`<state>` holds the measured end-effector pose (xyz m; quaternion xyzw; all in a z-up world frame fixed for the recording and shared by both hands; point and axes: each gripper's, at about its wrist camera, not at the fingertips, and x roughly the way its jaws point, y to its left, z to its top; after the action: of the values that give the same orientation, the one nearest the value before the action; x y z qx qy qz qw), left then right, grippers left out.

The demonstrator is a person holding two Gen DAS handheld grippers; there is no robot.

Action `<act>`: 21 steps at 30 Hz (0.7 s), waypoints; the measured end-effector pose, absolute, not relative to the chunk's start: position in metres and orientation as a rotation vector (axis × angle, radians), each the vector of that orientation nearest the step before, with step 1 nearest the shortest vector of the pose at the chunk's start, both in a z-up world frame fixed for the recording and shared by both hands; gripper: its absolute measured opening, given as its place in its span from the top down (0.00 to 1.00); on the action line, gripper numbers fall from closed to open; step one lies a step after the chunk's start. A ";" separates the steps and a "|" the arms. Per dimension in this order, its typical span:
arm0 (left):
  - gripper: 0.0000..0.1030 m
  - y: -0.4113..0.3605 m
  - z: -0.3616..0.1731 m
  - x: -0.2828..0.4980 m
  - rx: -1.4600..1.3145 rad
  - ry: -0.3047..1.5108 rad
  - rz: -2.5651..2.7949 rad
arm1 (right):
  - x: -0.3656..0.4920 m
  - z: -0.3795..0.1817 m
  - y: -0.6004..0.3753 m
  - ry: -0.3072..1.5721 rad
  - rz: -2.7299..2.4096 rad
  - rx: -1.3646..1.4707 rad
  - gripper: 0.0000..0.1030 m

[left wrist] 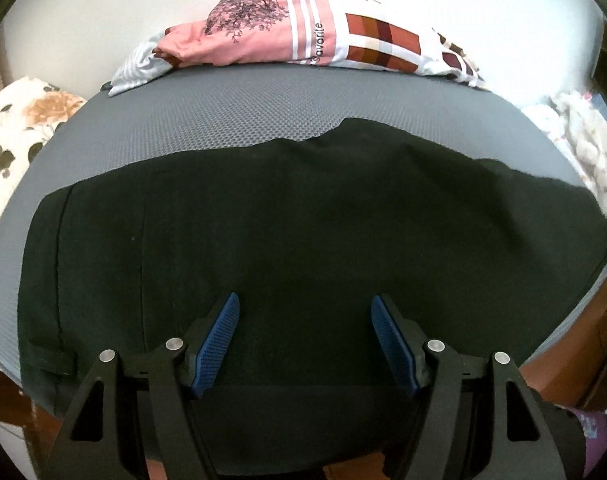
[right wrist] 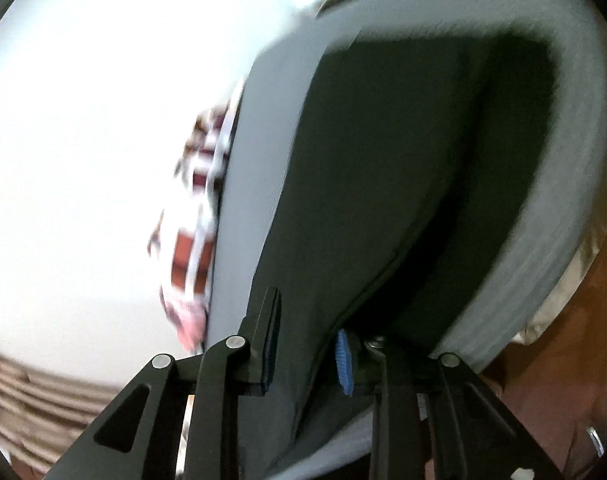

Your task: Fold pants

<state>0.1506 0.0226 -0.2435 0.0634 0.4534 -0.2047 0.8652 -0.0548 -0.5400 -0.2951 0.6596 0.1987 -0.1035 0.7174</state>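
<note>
Black pants [left wrist: 303, 216] lie flat on the grey mat [left wrist: 207, 120]. Left gripper [left wrist: 305, 312] jaws apart above them; right gripper [right wrist: 307, 344] jaws apart around a pants edge. Closing shallow risks slippage.

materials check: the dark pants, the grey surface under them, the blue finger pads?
Pants: dark, matte woven-looking cloth, with a stitched seam and soft wrinkled edges; the fibre can't be told.
Grey surface: mesh-like textile or foam mat, with a fine dotted weave, no shine.
Blue pads on the left gripper fingers: likely rubber or textured plastic, with a knurled grid pattern.
</note>
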 end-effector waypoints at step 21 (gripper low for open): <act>0.28 0.026 -0.245 0.150 0.117 0.941 -0.456 | -0.092 -0.293 -0.574 0.506 -0.297 1.348 0.99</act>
<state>0.1501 0.0264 -0.2447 0.0559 0.4492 -0.2176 0.8647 -0.0918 -0.5737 -0.2926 0.6149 0.2309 -0.1356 0.7417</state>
